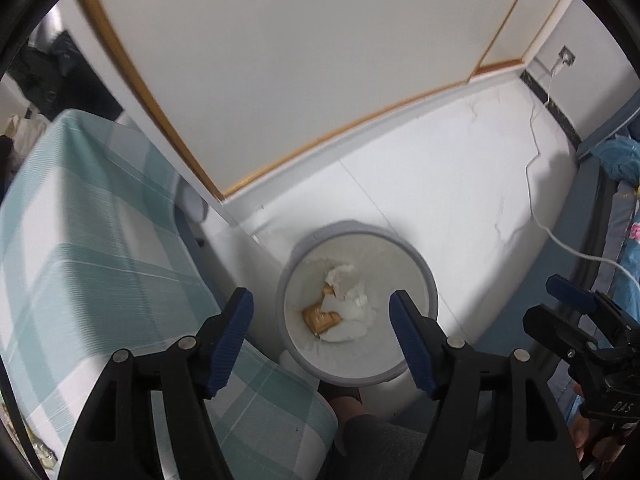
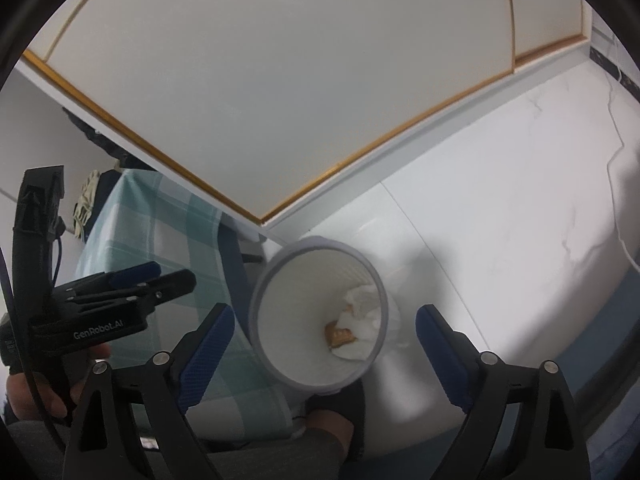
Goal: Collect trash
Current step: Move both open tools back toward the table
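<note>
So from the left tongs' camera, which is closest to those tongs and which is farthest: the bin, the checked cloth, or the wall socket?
1. Checked cloth: under the left finger of the left tongs.
2. Bin: on the floor, seen between the fingers.
3. Wall socket: far off, upper right corner.

Down between the open jaws of the left gripper, the bin loses its near rim behind the right-hand blue pad, and its base is out of sight. Inside, a tan wrapper lies half buried under crumpled white tissue; any print on it is too small to read. Beyond the left jaw, the checked cloth smears into blur and runs off the frame. Past the right jaw, the right gripper is cut by the edge, its far finger hidden. From the right wrist, the left gripper shows side-on, its jaw gap unreadable.
</note>
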Demonstrator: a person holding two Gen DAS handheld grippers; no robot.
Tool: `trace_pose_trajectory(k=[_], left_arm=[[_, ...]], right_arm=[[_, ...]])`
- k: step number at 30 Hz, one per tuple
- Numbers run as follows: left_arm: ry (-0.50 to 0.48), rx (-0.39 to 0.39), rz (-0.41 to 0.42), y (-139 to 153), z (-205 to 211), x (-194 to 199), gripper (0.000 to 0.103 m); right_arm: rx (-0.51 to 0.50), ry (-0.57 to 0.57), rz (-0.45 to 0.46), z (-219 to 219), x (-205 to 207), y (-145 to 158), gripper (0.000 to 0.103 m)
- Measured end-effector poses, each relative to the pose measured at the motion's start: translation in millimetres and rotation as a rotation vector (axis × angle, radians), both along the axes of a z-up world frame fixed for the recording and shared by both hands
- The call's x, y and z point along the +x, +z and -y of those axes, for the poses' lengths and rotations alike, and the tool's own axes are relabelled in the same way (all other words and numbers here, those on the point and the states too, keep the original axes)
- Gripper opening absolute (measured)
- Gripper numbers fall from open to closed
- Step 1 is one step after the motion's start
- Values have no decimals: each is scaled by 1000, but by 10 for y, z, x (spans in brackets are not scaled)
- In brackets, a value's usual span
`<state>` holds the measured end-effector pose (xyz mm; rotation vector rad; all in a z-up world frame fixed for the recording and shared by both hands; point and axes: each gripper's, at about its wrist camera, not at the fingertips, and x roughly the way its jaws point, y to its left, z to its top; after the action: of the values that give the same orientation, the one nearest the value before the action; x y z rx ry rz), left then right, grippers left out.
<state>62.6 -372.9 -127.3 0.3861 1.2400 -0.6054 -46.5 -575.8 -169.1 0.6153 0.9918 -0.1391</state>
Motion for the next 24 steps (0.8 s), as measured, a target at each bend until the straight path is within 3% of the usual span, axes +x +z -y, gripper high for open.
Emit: trace_pose_trajectory(k=[6, 11, 13, 16, 24], left_arm=[[49, -65, 108, 399, -292, 8, 68], [153, -127, 180, 747, -749, 74, 68], [189, -148, 218, 896, -957, 77, 69], [234, -173, 265, 1077, -1218, 67, 82], [369, -248, 379, 1503, -1947, 26, 83]], right_arm=[[-70, 20, 81, -161, 9, 459, 95], [-171, 54, 162, -416, 50, 918, 95], [-188, 78, 201, -553, 78, 1094, 95], [-239, 139, 247, -819, 135, 1347, 95], [-287, 250, 413, -1604, 288, 1969, 96]])
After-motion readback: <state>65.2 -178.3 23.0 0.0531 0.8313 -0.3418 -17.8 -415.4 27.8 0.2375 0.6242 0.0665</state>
